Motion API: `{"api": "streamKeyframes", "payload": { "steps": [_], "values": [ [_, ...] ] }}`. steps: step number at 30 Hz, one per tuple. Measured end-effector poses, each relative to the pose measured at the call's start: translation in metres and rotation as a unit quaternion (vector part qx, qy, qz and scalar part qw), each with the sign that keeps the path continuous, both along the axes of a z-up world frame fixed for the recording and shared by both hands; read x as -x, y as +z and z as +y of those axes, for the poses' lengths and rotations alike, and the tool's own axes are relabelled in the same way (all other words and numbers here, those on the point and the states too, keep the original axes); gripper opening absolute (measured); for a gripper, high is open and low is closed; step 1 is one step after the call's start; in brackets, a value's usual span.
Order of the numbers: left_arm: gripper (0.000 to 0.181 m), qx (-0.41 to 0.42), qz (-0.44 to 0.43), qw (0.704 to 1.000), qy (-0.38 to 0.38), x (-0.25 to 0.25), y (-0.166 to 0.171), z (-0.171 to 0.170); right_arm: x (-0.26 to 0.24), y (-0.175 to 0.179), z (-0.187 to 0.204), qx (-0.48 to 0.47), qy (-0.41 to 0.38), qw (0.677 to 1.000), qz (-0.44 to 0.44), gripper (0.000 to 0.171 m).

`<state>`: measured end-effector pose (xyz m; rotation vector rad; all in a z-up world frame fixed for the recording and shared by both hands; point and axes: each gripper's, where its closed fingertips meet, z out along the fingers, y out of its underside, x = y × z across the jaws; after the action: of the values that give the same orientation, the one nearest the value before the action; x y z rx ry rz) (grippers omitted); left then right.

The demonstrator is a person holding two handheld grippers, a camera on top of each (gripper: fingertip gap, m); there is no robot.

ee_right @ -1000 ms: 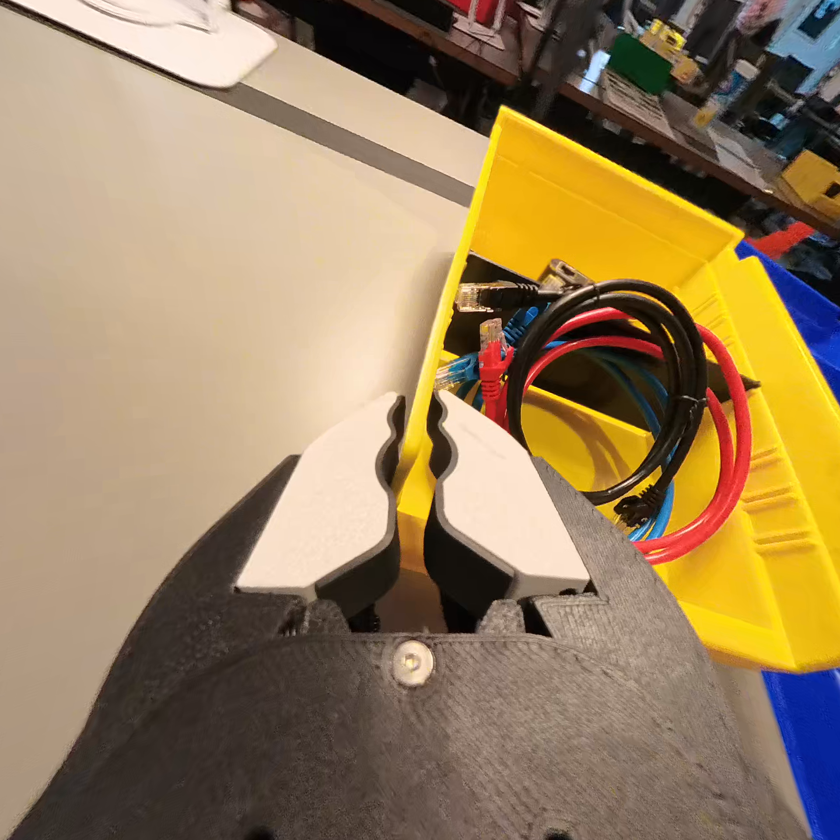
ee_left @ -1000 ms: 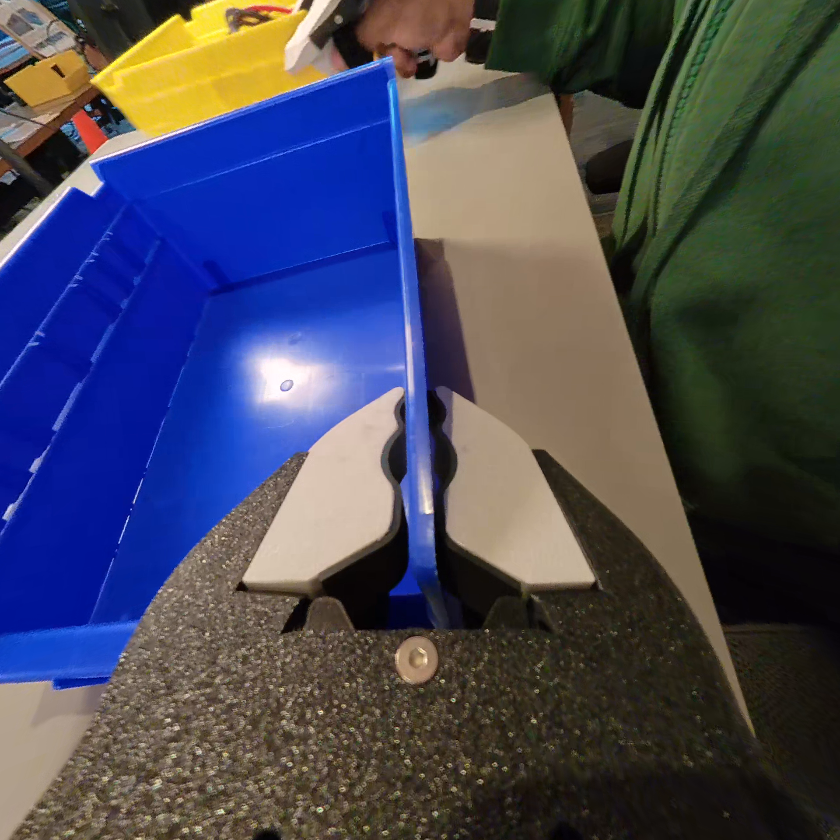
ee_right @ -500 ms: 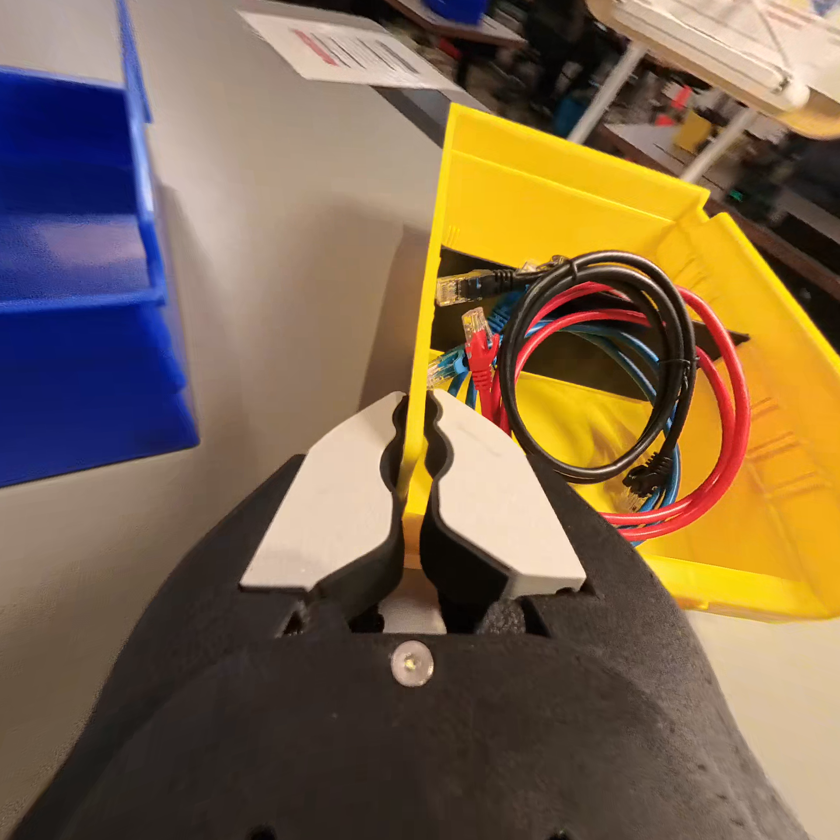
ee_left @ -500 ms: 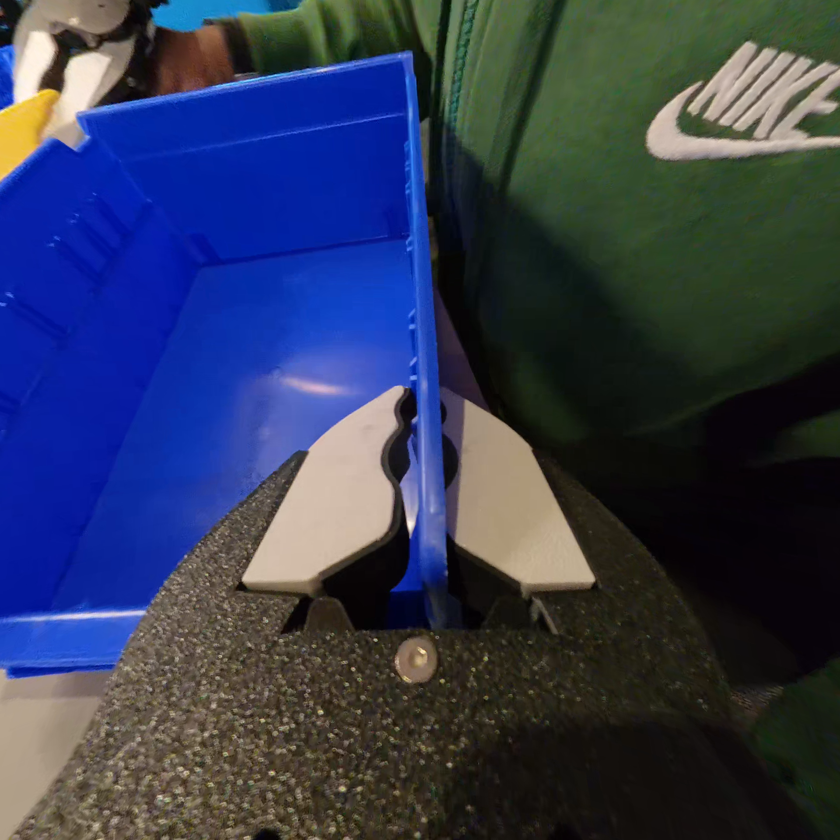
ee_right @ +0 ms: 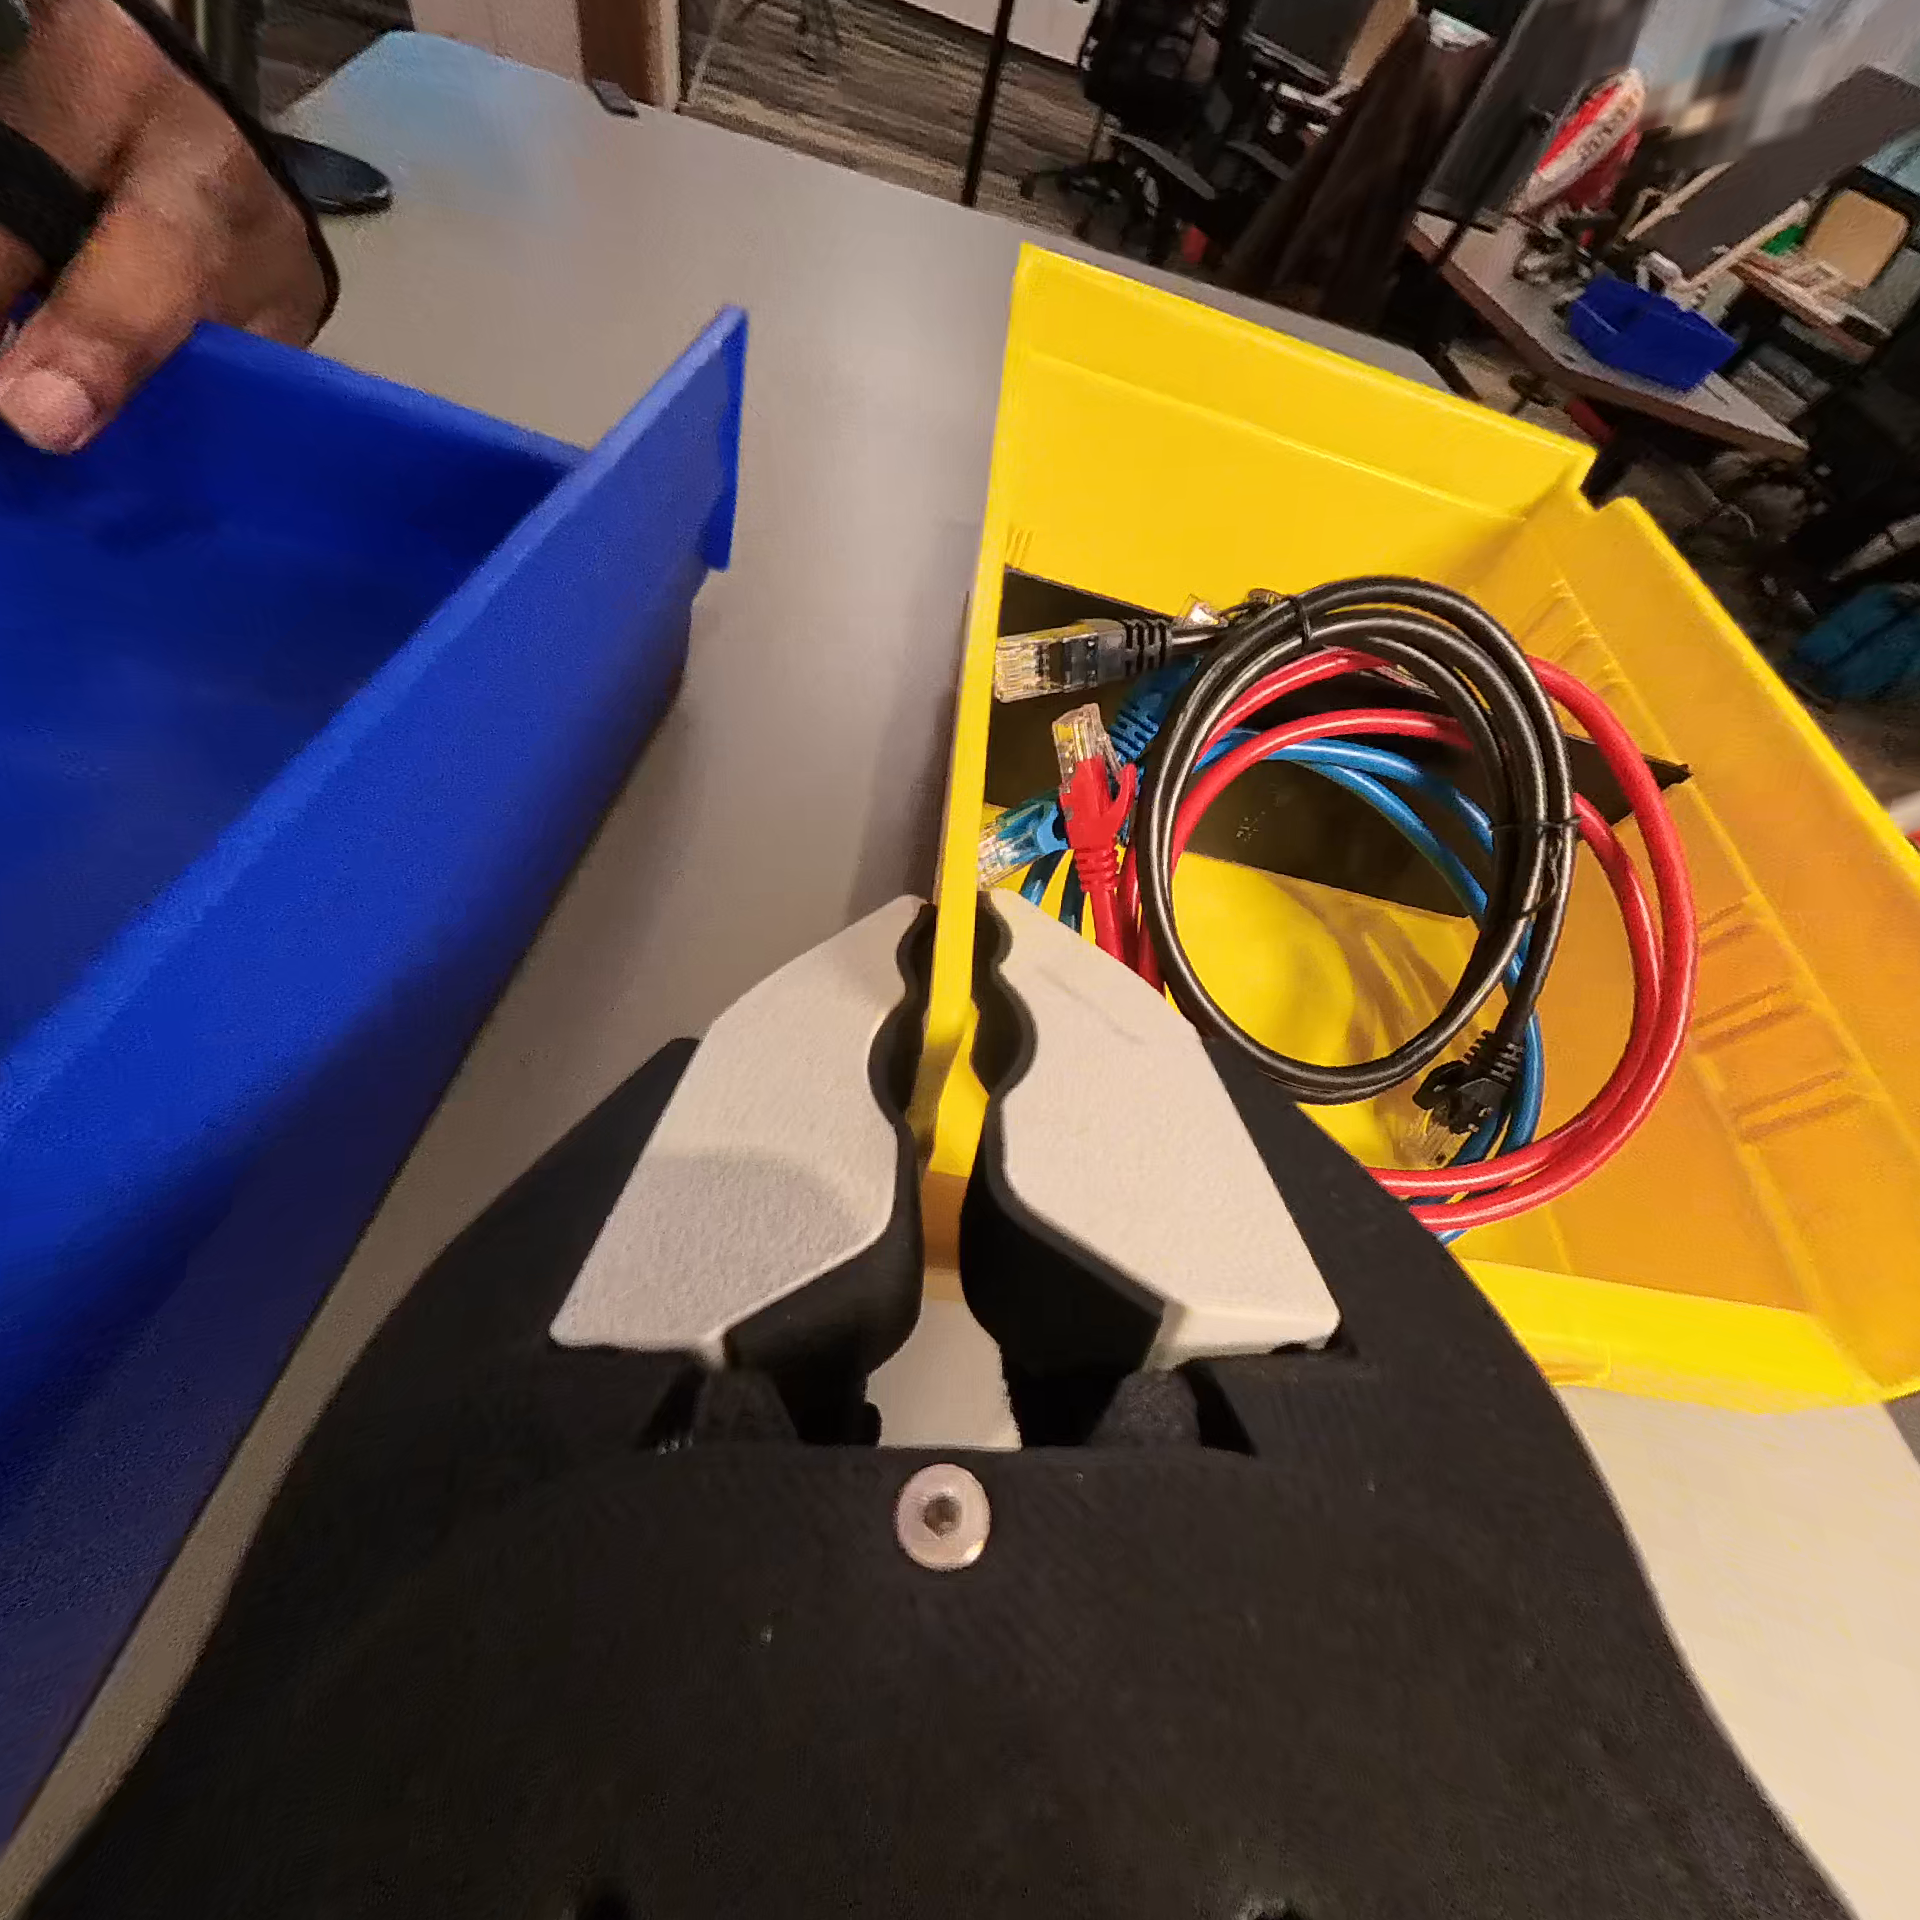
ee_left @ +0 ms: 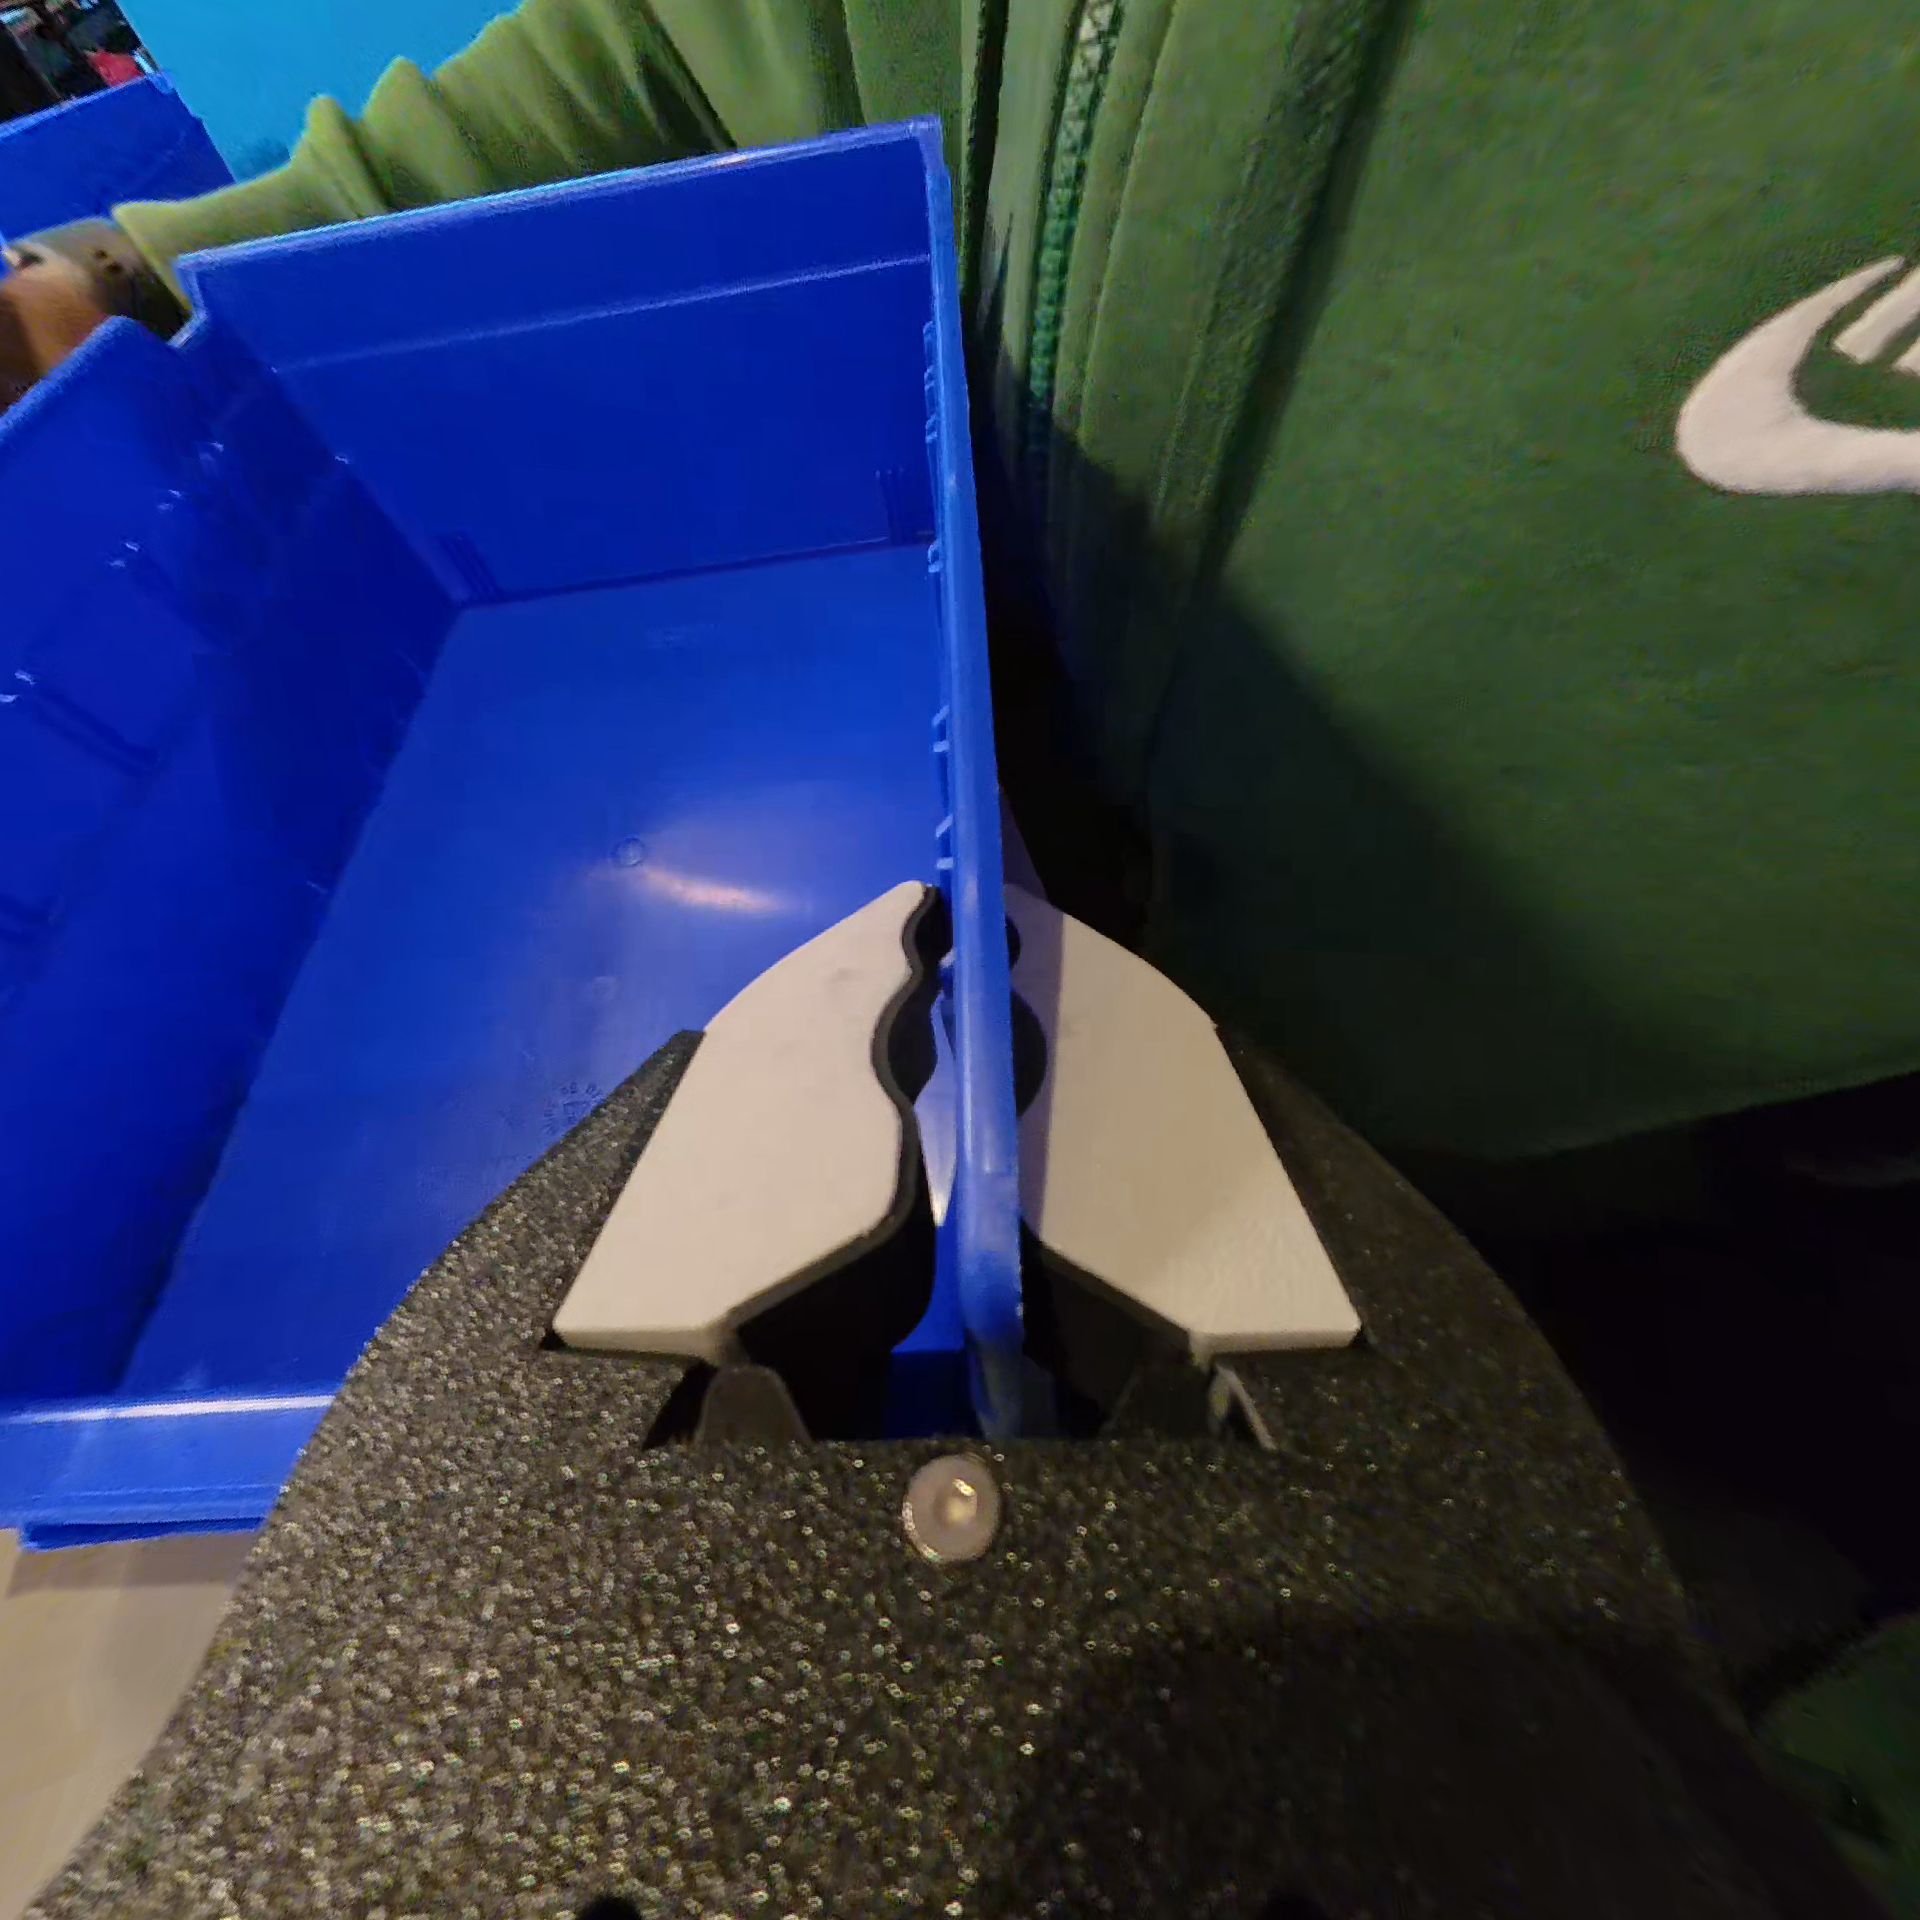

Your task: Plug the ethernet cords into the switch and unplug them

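Observation:
My left gripper (ee_left: 977, 914) is shut on the right wall of an empty blue bin (ee_left: 644, 790). My right gripper (ee_right: 954, 920) is shut on the left wall of a yellow bin (ee_right: 1226, 436). The yellow bin holds coiled ethernet cords: a black one (ee_right: 1361, 1070), a red one (ee_right: 1652, 977) and a blue one (ee_right: 1351, 779). A flat black device, likely the switch (ee_right: 1320, 831), lies under the cords, mostly hidden. The blue bin also shows at the left of the right wrist view (ee_right: 312, 727).
Both bins are over a grey table (ee_right: 831, 540). A person in a green sweatshirt (ee_left: 1455, 623) stands close behind the blue bin. A hand (ee_right: 135, 260) is at the blue bin's far end. Desks and chairs fill the room behind. The left gripper's tips are roughly 30 cm from the right gripper's.
Both bins have swung round with the grippers still shut on their walls. The blue bin now faces the person's chest, and it has come alongside the yellow bin.

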<state>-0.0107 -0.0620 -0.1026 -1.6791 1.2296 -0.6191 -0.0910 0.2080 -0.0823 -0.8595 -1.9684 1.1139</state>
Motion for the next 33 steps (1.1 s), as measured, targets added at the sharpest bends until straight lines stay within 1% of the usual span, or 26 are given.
{"api": "streamKeyframes", "payload": {
  "steps": [3,5,7,8,9,11,15,16,17,19,20,21,23,24,25,26,28,31,33],
  "values": [
    [0.007,-0.002,0.001,1.000,0.001,-0.006,0.000,0.007,0.023,0.000,-0.017,0.003,0.019,1.000,0.004,0.005],
    [0.008,-0.002,0.001,1.000,0.000,-0.009,0.000,0.009,0.033,0.000,-0.021,0.007,0.009,1.000,0.002,0.006],
    [0.008,-0.002,-0.008,1.000,0.002,-0.010,0.003,0.008,0.034,0.001,-0.022,0.009,-0.002,1.000,-0.003,0.017],
    [0.014,0.000,-0.029,1.000,0.000,-0.010,0.009,0.006,0.031,0.005,-0.022,0.014,0.000,1.000,-0.003,0.025],
    [0.022,0.001,-0.061,0.998,-0.004,-0.010,0.018,0.002,0.026,0.013,-0.020,0.027,0.000,1.000,0.006,0.026],
    [0.030,-0.008,-0.118,0.993,-0.011,-0.006,0.039,-0.007,0.014,0.035,-0.011,0.056,-0.009,0.998,0.032,0.027],
    [0.046,-0.059,-0.174,0.983,0.014,0.020,0.082,-0.014,-0.011,0.063,0.024,0.068,-0.070,0.994,0.040,0.033],
    [0.052,-0.076,-0.183,0.979,0.036,0.030,0.095,-0.012,-0.019,0.069,0.034,0.072,-0.098,0.992,0.037,0.033],
    [0.054,-0.092,-0.190,0.975,0.075,0.044,0.108,-0.004,-0.028,0.073,0.044,0.078,-0.130,0.988,0.029,0.034],
    [0.060,-0.106,-0.192,0.956,0.192,0.087,0.131,0.021,-0.051,0.080,0.055,0.112,-0.190,0.975,0.002,0.036],
    [0.060,-0.096,-0.189,0.940,0.265,0.116,0.138,0.036,-0.065,0.081,0.054,0.133,-0.211,0.968,-0.016,0.040],
    [0.062,-0.077,-0.182,0.919,0.342,0.148,0.141,0.051,-0.079,0.081,0.049,0.151,-0.222,0.963,-0.037,0.044],
    [0.065,-0.025,-0.159,0.861,0.482,0.215,0.136,0.073,-0.107,0.074,0.037,0.169,-0.246,0.950,-0.089,0.050],
    [0.065,0.004,-0.154,0.836,0.526,0.242,0.132,0.080,-0.119,0.070,0.028,0.174,-0.253,0.945,-0.114,0.057],
    [0.066,0.027,-0.154,0.819,0.552,0.265,0.128,0.088,-0.131,0.066,0.020,0.179,-0.261,0.938,-0.140,0.062],
    [0.069,0.049,-0.162,0.806,0.568,0.285,0.124,0.098,-0.141,0.062,0.011,0.187,-0.268,0.931,-0.163,0.071],
    [0.073,0.094,-0.169,0.783,0.592,0.318,0.111,0.120,-0.158,0.055,-0.006,0.201,-0.282,0.917,-0.198,0.080],
    [0.080,0.167,-0.139,0.760,0.612,0.349,0.076,0.153,-0.172,0.043,-0.027,0.211,-0.308,0.901,-0.222,0.088],
    [0.081,0.212,-0.117,0.759,0.605,0.351,0.053,0.173,-0.178,0.024,-0.045,0.208,-0.310,0.892,-0.254,0.093]
  ]
}}
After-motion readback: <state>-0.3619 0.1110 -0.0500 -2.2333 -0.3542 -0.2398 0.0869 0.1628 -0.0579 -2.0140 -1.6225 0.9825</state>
